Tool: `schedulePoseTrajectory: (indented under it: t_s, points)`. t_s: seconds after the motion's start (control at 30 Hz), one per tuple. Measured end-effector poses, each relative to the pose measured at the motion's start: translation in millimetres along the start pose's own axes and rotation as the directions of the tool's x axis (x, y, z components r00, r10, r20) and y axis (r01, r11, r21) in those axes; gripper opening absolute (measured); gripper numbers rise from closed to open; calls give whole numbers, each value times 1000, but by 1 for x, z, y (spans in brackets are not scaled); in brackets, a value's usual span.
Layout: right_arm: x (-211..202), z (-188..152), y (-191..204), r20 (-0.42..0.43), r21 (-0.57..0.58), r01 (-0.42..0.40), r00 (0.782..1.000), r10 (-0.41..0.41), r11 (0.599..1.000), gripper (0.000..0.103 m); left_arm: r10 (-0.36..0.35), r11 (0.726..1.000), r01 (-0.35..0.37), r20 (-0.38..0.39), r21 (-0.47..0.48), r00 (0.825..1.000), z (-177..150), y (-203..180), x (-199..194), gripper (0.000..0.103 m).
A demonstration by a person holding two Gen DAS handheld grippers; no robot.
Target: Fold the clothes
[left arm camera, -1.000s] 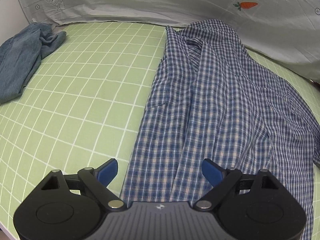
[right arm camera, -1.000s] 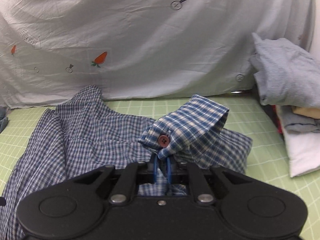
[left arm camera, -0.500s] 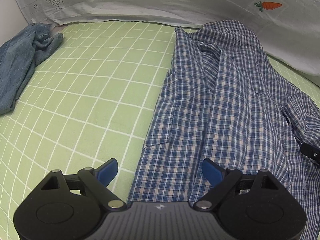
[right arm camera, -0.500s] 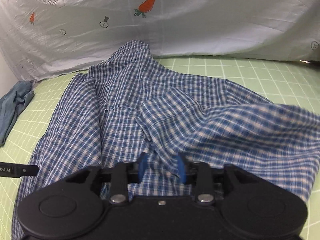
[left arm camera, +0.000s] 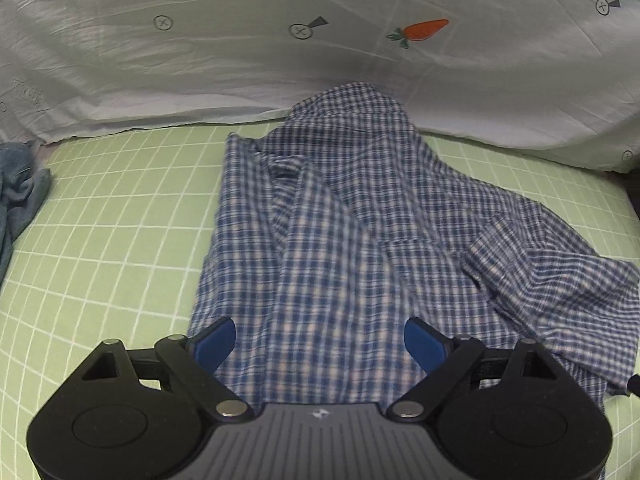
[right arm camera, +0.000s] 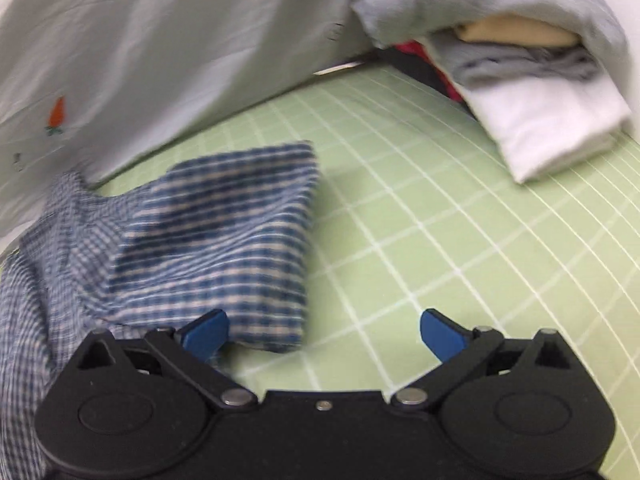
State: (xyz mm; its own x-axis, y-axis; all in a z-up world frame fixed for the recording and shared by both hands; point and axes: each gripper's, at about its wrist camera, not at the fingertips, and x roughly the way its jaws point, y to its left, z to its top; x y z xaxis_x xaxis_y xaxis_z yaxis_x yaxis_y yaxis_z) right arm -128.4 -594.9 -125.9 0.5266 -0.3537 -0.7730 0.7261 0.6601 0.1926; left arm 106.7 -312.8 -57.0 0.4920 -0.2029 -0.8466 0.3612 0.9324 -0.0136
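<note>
A: Item one, the checked shirt (left arm camera: 340, 248). Where is it, and in what state?

B: Spread on the green grid bedsheet (left arm camera: 120, 240), collar end toward the white carrot-print cover (left arm camera: 280, 40). One sleeve (right arm camera: 224, 240) lies loosely across the shirt's side, rumpled. Folding looks barely begun; the body, the other side and the final halving all seem left to do.

A: Left tongs (left arm camera: 320, 344)?

B: Spread wide over the shirt's lower front, nothing between the pads.

A: Right tongs (right arm camera: 324, 332)?

B: Opening, jaws far apart; the sleeve's cuff end lies between them by the left pad, not pinched.

A: Around the shirt?

B: Beyond its sleeve side, a stack of folded clothes (right arm camera: 540, 120), white, grey and tan. On its opposite side, a crumpled blue-grey garment (left arm camera: 16, 200), unfolded.

A: Any writing?

B: An arrow-shaped printed label on the cover, left of the shirt's collar; too blurred to read. No brands legible.
</note>
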Motion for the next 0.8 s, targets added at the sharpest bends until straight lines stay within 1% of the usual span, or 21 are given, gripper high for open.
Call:
schedulePoseTrajectory:
  t_s: [0.07,0.13,0.27,0.3,0.37,0.43,0.5,0.53,0.57,0.6,0.63,0.67,0.7,0.73,0.8]
  points:
    - [4,-1,-21,-20,68,56,998,-55,996,103,-28,999,28,-3,23,1000,6,-18,5,91]
    - [5,0,-32,-18,92,73,997,-72,993,103,-51,997,51,-6,60,999,12,-35,12,91]
    - [10,5,-46,-31,156,92,996,-88,984,103,-127,985,130,-31,113,991,25,-65,32,90]
    - [12,7,-48,-33,168,92,996,-88,981,103,-141,982,145,-36,123,989,29,-71,38,88]
    - [17,10,-47,-34,156,107,994,-103,982,103,-169,975,175,-49,141,984,35,-83,50,82]
    - [20,13,-44,-36,141,116,993,-112,983,103,-204,966,213,-74,149,976,41,-93,64,75]
    - [22,15,-42,-39,135,113,993,-109,984,103,-234,958,247,-101,146,967,45,-101,77,70]
    - [22,16,-42,-39,137,111,994,-106,984,103,-238,956,253,-114,149,965,47,-104,82,62]
    - [23,16,-41,-41,133,112,993,-107,985,103,-240,954,258,-128,151,962,48,-107,87,57]
    - [23,16,-40,-42,122,117,993,-112,986,103,-243,953,263,-141,153,960,49,-110,92,48]
    - [24,16,-38,-44,111,121,992,-117,986,103,-241,952,264,-152,157,958,48,-112,96,34]
    - [25,16,-37,-45,97,123,992,-119,988,103,-245,949,268,-148,165,958,47,-113,95,25]
    - [25,16,-35,-47,84,125,991,-121,989,103,-249,947,272,-143,173,958,46,-113,94,19]
    - [26,15,-34,-49,71,127,991,-123,989,103,-253,944,275,-139,182,958,45,-114,93,16]
    - [26,15,-30,-52,58,118,992,-115,991,103,-269,943,282,-94,175,958,44,-106,80,14]
